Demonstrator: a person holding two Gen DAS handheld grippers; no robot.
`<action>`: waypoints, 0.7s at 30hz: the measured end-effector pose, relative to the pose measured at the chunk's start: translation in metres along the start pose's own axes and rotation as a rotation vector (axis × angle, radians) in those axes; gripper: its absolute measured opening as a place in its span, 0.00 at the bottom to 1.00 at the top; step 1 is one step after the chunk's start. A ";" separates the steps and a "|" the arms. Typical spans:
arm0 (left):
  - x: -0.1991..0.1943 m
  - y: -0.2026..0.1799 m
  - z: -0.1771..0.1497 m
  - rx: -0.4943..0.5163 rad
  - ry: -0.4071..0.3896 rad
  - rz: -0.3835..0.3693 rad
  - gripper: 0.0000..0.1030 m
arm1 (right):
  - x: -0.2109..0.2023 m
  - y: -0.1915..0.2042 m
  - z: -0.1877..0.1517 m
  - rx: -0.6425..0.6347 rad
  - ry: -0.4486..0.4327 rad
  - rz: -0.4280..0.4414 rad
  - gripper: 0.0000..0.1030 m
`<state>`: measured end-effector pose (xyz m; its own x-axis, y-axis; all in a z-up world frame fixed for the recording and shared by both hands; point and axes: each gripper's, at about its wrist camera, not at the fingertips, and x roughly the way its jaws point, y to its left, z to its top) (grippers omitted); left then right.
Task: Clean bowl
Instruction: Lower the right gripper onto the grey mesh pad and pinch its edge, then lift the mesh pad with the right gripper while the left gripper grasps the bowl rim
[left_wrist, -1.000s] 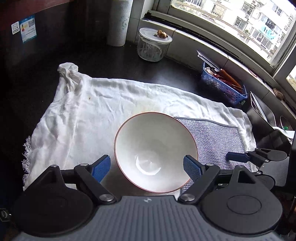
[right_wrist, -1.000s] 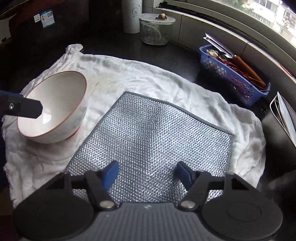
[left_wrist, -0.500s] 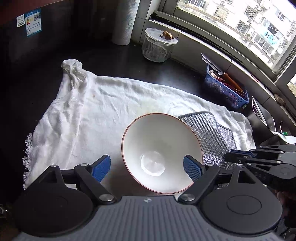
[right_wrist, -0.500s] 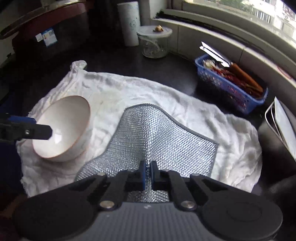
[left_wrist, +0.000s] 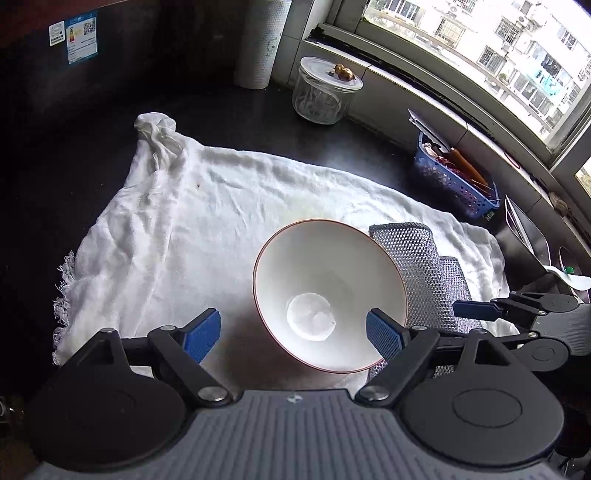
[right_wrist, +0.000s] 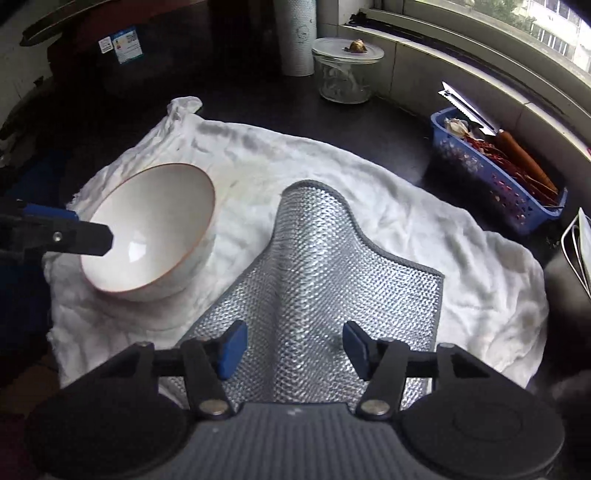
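Note:
A white bowl with a thin red rim (left_wrist: 328, 291) (right_wrist: 151, 229) rests tilted on a white cloth (left_wrist: 221, 206) (right_wrist: 443, 236). My left gripper (left_wrist: 293, 334) is open, its blue pads on either side of the bowl's near rim, apart from it. A silver mesh scrubbing cloth (right_wrist: 317, 266) (left_wrist: 421, 266) lies right of the bowl, bunched into a raised ridge. My right gripper (right_wrist: 293, 349) is open, its pads on either side of that ridge. It also shows in the left wrist view (left_wrist: 476, 308).
The cloth lies on a dark counter. A lidded glass jar (left_wrist: 325, 92) (right_wrist: 345, 70) and a paper roll (left_wrist: 258, 48) stand at the back. A blue basket (right_wrist: 498, 173) (left_wrist: 450, 181) sits at the right by the window sill. A metal rack (right_wrist: 576, 247) is at the far right.
My right gripper was shut on the mesh cloth half a second ago and now stands open; the cloth stays bunched up in a ridge. The left view has drawn back slightly.

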<state>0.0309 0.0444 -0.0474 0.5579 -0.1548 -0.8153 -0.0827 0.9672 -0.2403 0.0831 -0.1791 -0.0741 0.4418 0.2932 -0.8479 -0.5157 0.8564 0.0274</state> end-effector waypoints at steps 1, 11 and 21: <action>0.000 0.000 0.000 0.001 0.000 -0.001 0.84 | 0.002 -0.001 -0.001 0.008 0.003 -0.009 0.59; 0.005 0.004 -0.004 0.035 0.035 -0.007 0.84 | 0.003 0.012 -0.006 -0.027 -0.029 -0.013 0.10; 0.020 0.017 0.006 0.006 0.063 -0.017 0.30 | -0.067 0.000 0.027 -0.053 -0.215 -0.062 0.07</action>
<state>0.0451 0.0590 -0.0647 0.5061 -0.1838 -0.8427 -0.0682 0.9654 -0.2516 0.0734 -0.1874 -0.0027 0.6170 0.3295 -0.7146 -0.5179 0.8537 -0.0536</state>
